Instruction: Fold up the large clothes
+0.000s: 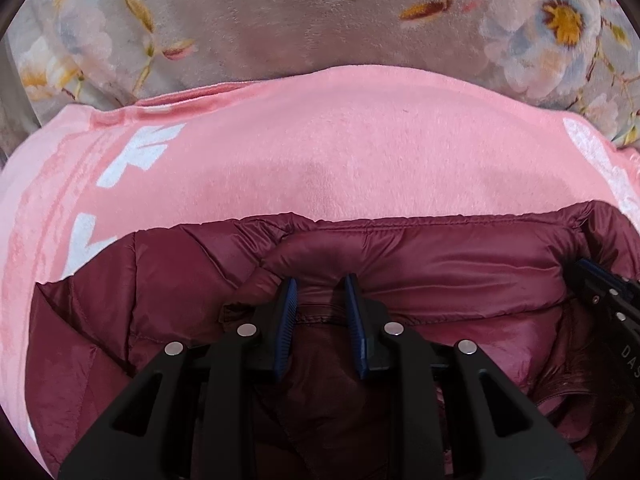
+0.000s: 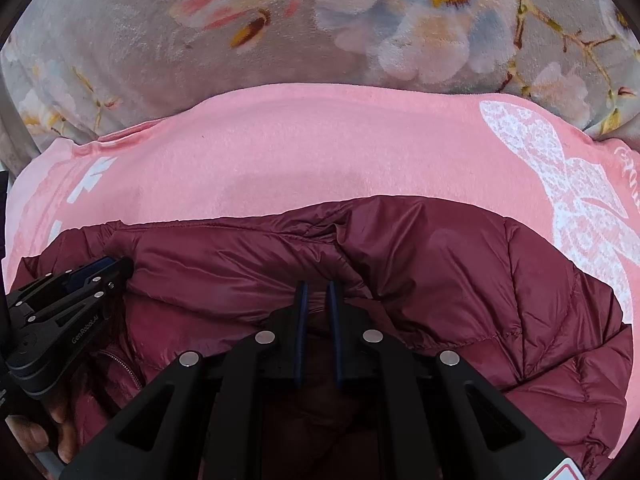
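Observation:
A dark red puffer jacket (image 1: pixel 440 264) (image 2: pixel 460 264) lies bunched on a pink towel (image 1: pixel 320 152) (image 2: pixel 300 148). My left gripper (image 1: pixel 320 282) is shut on a puffy fold of the jacket's upper edge, and the fabric bulges between the blue pads (image 1: pixel 289 300). In the right wrist view the left gripper (image 2: pixel 120 264) comes in from the left, its tips buried in the same edge. My right gripper (image 2: pixel 316 286) is shut on a thinner pinch of the jacket farther right. It shows at the right border of the left wrist view (image 1: pixel 584 268). The lining and a zipper (image 2: pixel 120 364) show below the held edge.
The pink towel has white print on its left (image 1: pixel 136 156) and right (image 2: pixel 568 200) sides. It lies on a grey plush blanket with flowers (image 1: pixel 280 20) (image 2: pixel 120 40). A person's hand (image 2: pixel 40 432) holds the left gripper at the lower left.

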The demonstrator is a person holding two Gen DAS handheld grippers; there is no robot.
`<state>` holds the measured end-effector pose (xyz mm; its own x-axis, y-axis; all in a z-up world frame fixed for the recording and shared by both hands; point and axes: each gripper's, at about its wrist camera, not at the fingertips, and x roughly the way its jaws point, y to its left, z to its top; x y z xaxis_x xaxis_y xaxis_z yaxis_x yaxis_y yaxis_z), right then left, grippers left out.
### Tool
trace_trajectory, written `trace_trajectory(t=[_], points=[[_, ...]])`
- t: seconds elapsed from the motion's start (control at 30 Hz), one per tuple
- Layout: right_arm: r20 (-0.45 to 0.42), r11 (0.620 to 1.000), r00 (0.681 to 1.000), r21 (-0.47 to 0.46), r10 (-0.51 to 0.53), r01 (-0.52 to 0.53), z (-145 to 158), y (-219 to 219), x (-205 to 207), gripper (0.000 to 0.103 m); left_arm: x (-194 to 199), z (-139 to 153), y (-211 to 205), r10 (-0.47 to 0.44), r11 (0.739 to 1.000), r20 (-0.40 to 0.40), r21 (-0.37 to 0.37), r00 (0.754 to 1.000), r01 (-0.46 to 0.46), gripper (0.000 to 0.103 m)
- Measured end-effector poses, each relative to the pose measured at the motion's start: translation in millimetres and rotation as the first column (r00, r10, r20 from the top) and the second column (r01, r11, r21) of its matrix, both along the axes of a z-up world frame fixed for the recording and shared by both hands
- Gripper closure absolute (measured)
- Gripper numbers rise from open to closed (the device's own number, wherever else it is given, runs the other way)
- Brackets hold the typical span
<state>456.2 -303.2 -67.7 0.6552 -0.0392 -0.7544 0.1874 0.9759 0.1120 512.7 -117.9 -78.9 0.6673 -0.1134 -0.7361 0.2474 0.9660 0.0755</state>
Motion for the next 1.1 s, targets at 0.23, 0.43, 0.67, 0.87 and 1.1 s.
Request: trace_trajectory(t=[0.23, 0.43, 0.67, 0.87, 1.1], points=[[0.007, 0.998, 1.000, 0.056, 0.002, -0.002, -1, -8, 0, 0.094, 0, 1, 2, 0.004, 1.000, -0.003, 0.004, 1.000, -0.004, 0.078], [0.037, 0.986, 0.999, 0.166, -0.011, 0.005, 58, -10, -96, 0.053, -75, 43, 53, -0.015, 0.987, -0.072, -0.158, 0.997, 0.004, 0.020], [0.041, 0.995, 0.998, 0.093, -0.042, 0.038, 84, -24, -325, 0.031, -236, 59, 199, 0.001, 0.986, -0.065, -0.165, 0.998, -0.011, 0.009], [-0.069, 0.951, 0.975, 0.214, -0.212, 0.223, 48, -57, -484, 0.030, -328, 8, 302, 0.071, 0.918, -0.292, -0.355, 0.954, -0.177, 0.009], [-0.047, 0.903, 0.972, 0.361, -0.232, 0.233, 22, -46, -526, 0.029, -377, -8, 310, 0.042, 0.845, -0.305, -0.496, 0.951, -0.197, 0.009]])
